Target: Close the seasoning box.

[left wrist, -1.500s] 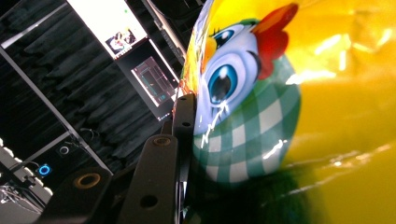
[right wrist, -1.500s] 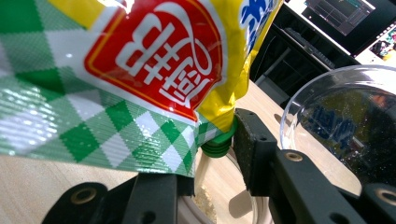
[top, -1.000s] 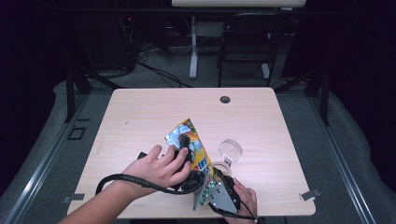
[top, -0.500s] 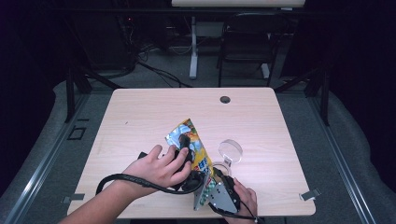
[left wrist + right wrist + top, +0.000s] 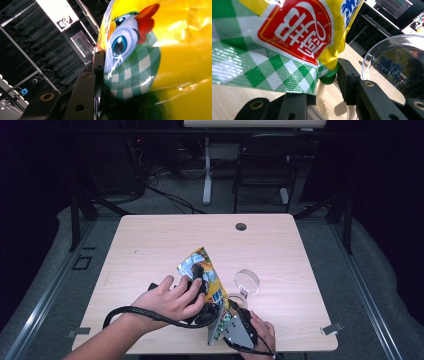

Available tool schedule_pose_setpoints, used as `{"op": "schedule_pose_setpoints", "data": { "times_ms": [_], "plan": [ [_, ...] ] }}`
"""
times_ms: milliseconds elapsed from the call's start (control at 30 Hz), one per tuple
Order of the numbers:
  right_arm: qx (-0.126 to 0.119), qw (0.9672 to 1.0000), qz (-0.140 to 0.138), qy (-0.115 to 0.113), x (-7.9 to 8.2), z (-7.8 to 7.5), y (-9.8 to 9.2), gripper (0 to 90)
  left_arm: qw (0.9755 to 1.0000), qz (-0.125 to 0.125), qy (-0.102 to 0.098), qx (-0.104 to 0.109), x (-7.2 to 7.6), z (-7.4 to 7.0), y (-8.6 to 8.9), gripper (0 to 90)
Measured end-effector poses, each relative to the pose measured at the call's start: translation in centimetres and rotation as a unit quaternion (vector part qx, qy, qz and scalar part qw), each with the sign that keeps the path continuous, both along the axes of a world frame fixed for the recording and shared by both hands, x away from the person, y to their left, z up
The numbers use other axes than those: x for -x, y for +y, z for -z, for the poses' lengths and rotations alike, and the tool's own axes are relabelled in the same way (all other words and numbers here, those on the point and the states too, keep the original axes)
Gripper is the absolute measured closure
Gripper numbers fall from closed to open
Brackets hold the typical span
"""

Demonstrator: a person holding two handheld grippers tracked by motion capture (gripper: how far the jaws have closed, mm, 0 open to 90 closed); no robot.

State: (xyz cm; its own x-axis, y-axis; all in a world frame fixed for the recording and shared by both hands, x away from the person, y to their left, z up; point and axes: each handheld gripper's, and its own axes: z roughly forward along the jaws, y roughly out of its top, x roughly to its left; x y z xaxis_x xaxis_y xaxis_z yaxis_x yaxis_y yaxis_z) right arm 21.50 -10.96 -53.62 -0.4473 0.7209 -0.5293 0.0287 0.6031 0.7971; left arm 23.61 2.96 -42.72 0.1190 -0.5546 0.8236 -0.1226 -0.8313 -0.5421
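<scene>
A yellow snack pouch [image 5: 202,270] with a cartoon chicken [image 5: 130,42] and green checks is held tilted over the table's front. My left gripper [image 5: 200,276] is shut on it; one black finger [image 5: 98,67] presses its side and the other is hidden behind the foil. The pouch's green spout [image 5: 328,78] points down into a clear cup [image 5: 325,107] holding a little pale powder. My right gripper [image 5: 327,87] stands with its jaws on either side of that cup, and one pad [image 5: 345,80] sits right beside the spout. From above, the right gripper [image 5: 230,306] lies just below the pouch.
A clear round lid [image 5: 247,282] leans on edge just right of the pouch and close to the right jaw [image 5: 394,70]. The wooden table [image 5: 150,245] has a cable hole [image 5: 241,226] near its far edge. A chair [image 5: 265,160] and desk legs stand beyond.
</scene>
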Motion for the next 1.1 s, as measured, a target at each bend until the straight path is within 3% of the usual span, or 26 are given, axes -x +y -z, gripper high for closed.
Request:
{"op": "schedule_pose_setpoints", "data": {
  "times_ms": [1100],
  "plan": [
    [0.002,1.0000,-0.001,0.000,0.01,-0.07,-0.06,69.9,1.0000,0.003,0.000,-0.001,0.07,-0.08,-0.23,74.9]
  ]
}}
